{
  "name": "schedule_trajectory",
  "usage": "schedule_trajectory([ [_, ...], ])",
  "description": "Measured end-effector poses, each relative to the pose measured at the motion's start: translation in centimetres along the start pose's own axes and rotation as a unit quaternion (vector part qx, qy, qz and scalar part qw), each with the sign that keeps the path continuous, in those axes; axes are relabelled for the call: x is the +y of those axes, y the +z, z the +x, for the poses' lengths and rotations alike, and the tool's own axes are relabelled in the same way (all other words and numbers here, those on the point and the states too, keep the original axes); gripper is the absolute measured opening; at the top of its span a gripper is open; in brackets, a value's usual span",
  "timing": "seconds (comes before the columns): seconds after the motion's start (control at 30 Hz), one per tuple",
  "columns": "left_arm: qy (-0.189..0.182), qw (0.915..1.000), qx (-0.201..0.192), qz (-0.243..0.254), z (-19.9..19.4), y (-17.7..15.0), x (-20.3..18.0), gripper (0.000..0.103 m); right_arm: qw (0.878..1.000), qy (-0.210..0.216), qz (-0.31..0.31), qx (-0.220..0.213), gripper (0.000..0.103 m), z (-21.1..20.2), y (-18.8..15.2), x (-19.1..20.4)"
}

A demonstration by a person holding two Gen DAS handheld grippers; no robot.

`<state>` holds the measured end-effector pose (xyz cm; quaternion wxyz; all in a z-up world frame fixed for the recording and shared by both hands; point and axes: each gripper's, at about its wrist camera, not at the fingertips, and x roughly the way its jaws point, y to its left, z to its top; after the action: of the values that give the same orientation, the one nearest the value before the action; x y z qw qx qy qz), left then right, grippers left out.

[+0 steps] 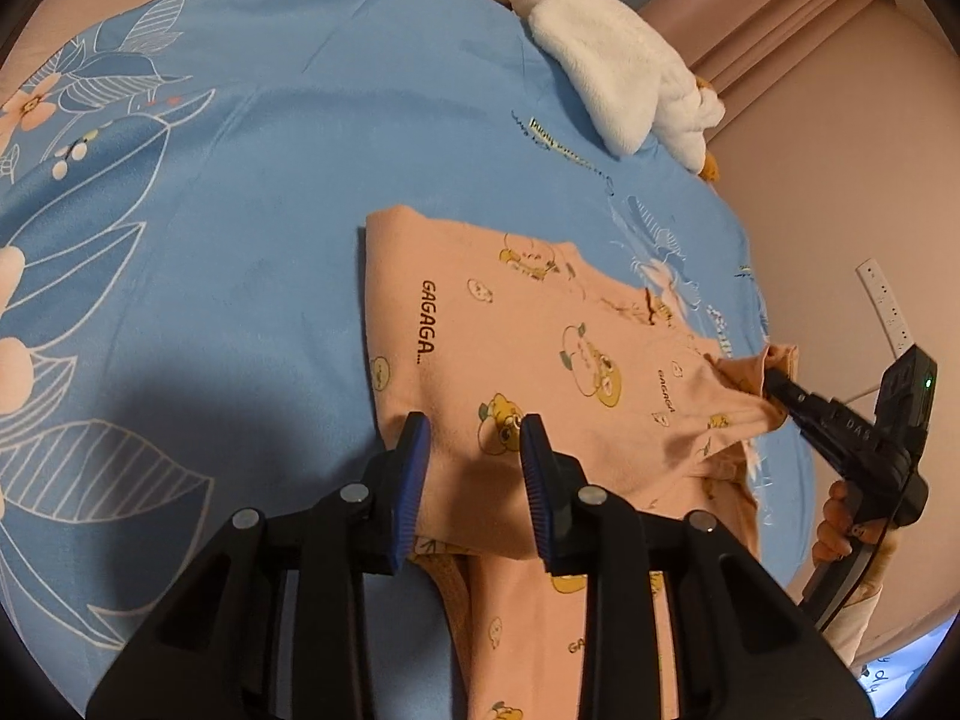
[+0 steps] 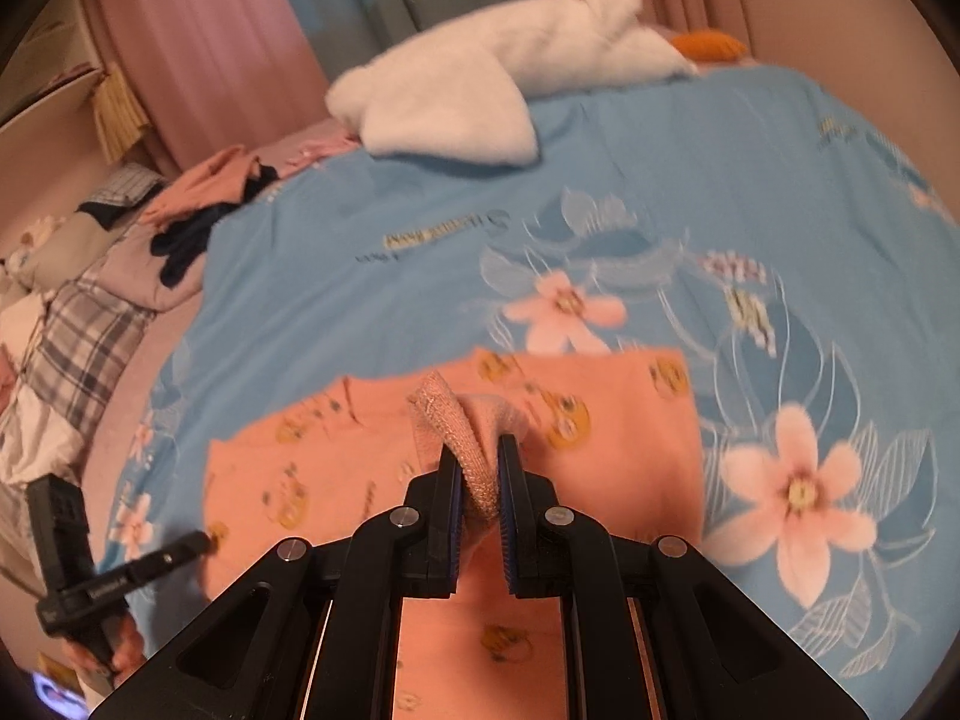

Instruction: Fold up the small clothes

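One cuff point(image 2: 465, 450) between right jaws

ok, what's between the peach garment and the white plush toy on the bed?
Only bare blue floral bedsheet between the peach garment and the white plush toy; both wrist views show it.

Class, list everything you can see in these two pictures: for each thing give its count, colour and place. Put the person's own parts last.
Small garment: one, peach with cartoon prints, partly folded on the bedspread.
Bedspread: one, blue with flowers, covering the bed.
Plush toy: one, white with orange parts, far edge of the bed.
Clothes pile: several, mixed colours, far left.
Left hand-held gripper: open, over the garment's near edge.
Right hand-held gripper: shut on a ribbed cuff.
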<state>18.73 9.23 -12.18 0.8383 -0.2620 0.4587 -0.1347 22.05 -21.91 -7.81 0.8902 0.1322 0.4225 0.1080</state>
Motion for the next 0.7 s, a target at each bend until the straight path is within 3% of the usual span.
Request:
schedule_trajectory([
  [0.27, 0.006, 1.0, 0.0, 0.005, 0.5, -0.1, 0.1, 0.029, 0.998, -0.021, 0.052, 0.023, 0.012, 0.9, -2.0, -3.2],
  [0.57, 0.007, 0.9999, 0.0, 0.009, 0.5, -0.3, 0.2, 0.029, 0.994, -0.067, 0.085, 0.011, 0.012, -1.3, -2.8, -6.1],
  [0.7, 0.008, 0.9999, 0.0, 0.01, 0.5, -0.5, 0.3, 0.029, 0.994, -0.061, 0.089, 0.005, 0.012, -2.1, -2.2, -6.6],
])
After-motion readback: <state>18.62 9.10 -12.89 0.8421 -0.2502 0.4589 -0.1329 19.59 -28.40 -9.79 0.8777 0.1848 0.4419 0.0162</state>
